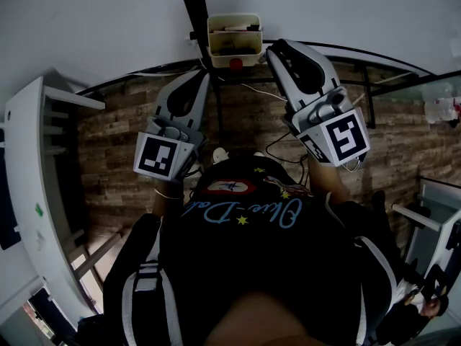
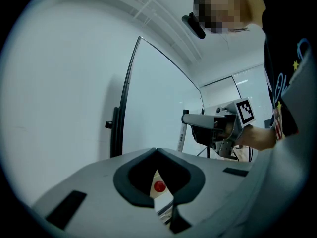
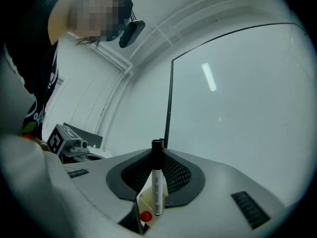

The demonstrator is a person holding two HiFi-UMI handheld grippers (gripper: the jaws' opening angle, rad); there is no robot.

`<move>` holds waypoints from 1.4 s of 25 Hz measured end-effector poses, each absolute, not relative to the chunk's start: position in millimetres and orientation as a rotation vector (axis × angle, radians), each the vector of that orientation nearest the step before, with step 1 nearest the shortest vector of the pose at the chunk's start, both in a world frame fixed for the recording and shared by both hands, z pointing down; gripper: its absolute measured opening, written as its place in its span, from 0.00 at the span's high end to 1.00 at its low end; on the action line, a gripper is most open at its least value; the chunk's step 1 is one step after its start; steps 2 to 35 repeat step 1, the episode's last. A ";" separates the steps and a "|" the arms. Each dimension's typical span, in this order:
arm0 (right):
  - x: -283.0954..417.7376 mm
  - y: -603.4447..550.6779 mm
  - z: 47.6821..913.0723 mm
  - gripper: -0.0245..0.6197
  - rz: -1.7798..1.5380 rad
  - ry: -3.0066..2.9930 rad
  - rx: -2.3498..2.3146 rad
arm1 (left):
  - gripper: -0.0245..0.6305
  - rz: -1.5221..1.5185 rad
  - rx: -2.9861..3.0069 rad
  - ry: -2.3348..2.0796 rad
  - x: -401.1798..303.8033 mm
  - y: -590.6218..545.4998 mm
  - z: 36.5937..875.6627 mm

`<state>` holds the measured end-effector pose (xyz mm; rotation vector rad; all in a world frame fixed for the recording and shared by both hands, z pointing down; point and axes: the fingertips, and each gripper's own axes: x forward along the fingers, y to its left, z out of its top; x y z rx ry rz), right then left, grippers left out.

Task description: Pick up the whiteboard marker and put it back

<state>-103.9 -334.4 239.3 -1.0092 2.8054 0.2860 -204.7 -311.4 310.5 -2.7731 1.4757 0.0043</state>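
head view: left hand-held gripper and right hand-held gripper flank the pen box, near enough for a drop-in.
left gripper view: jaws together, empty, kept aside.
right gripper view: jaws clamped on the whiteboard marker, upright with its dark end up, which i judge suits lowering it into the box.

floor: wood-pattern planks | white shelf: far left | black cable: on floor

dim cool overhead light, glare streak on the whiteboard, strong fisheye bending, black vignetted corners
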 end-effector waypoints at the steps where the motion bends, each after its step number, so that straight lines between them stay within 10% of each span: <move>1: -103.8 -334.5 239.6 0.85 0.285 2.805 -1.010 | 0.98 0.005 -2.774 1.475 -204.6 -311.3 310.7; 35: -103.8 -334.5 239.6 0.85 0.285 2.805 -1.010 | 0.98 0.005 -2.774 1.475 -204.6 -311.3 310.7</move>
